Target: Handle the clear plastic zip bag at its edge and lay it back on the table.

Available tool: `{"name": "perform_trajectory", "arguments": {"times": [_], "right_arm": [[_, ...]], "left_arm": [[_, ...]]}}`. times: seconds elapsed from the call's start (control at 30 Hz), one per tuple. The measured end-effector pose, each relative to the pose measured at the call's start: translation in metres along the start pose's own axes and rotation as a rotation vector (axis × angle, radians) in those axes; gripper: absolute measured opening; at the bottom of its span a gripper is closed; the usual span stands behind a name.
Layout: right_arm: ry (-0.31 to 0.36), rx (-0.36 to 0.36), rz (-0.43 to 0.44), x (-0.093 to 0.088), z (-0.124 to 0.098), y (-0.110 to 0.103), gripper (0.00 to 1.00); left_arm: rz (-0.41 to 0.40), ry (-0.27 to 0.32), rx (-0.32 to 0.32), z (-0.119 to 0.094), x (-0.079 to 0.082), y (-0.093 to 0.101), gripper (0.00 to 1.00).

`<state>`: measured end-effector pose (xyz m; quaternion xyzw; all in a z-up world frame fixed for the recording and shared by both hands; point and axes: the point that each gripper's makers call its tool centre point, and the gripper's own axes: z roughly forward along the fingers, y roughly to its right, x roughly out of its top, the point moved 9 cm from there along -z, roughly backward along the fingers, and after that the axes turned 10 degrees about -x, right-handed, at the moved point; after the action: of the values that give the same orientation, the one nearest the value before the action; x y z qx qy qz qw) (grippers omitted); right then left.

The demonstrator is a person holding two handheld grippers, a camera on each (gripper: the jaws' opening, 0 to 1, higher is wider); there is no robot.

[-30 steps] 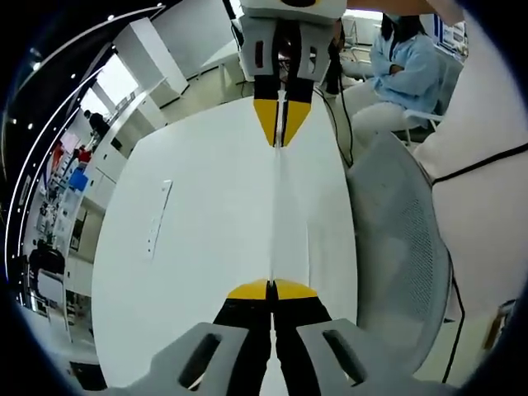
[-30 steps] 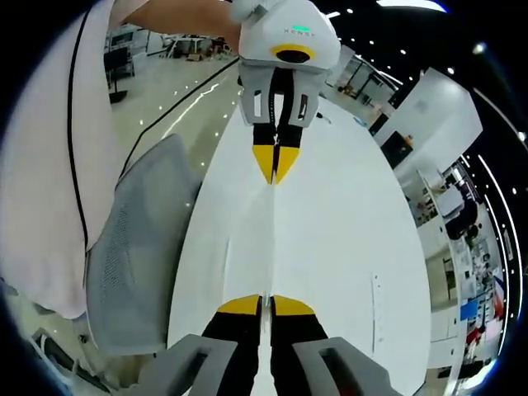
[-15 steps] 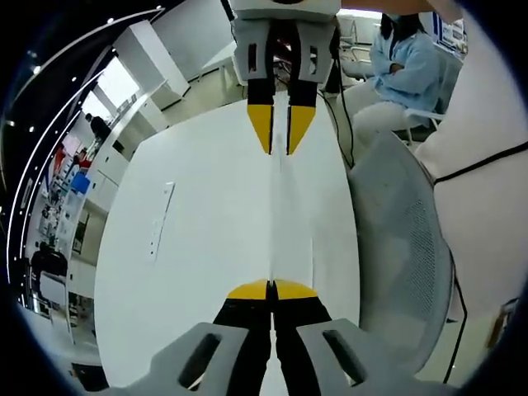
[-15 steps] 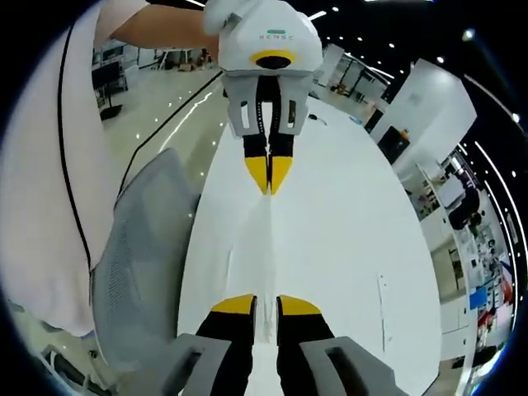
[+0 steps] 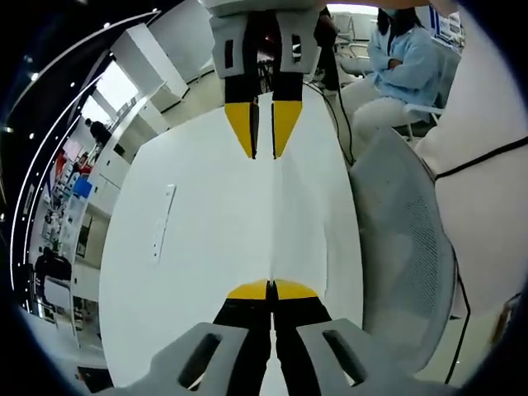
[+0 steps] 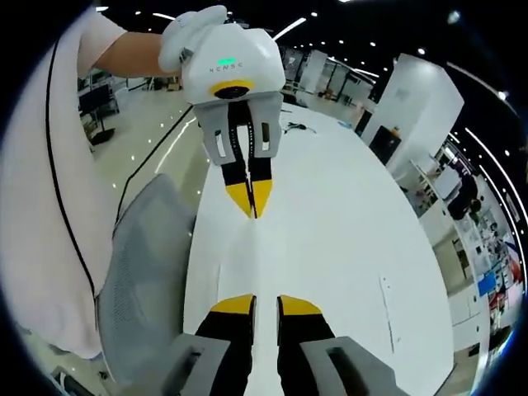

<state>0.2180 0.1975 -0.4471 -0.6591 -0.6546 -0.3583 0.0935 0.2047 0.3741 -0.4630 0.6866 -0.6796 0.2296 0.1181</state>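
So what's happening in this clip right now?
A person holds a gripper in each hand over a white table, handling a clear plastic zip bag by its edge. The left gripper is shut on the near end of the bag's edge. The right gripper has its jaws parted and no longer pinches the far end. The bag stretches out over the tabletop between them. A grey mesh chair stands beside the table.

Your left gripper [image 5: 271, 288] has its yellow-tipped jaws closed on the near edge of the clear bag [image 5: 299, 216], which lies along the white table [image 5: 198, 247]. Opposite you, the right gripper [image 5: 262, 132] has its jaws parted above the bag's far end. A grey mesh chair [image 5: 404, 264] stands just beside the table.
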Motion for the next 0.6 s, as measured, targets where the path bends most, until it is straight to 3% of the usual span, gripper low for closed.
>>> {"name": "perform_trajectory", "arguments": {"times": [0.6], "right_arm": [[-0.014, 0.028, -0.034, 0.011, 0.015, -0.005, 0.04]], "left_arm": [[0.023, 0.001, 0.018, -0.002, 0.005, 0.004, 0.0]]}}
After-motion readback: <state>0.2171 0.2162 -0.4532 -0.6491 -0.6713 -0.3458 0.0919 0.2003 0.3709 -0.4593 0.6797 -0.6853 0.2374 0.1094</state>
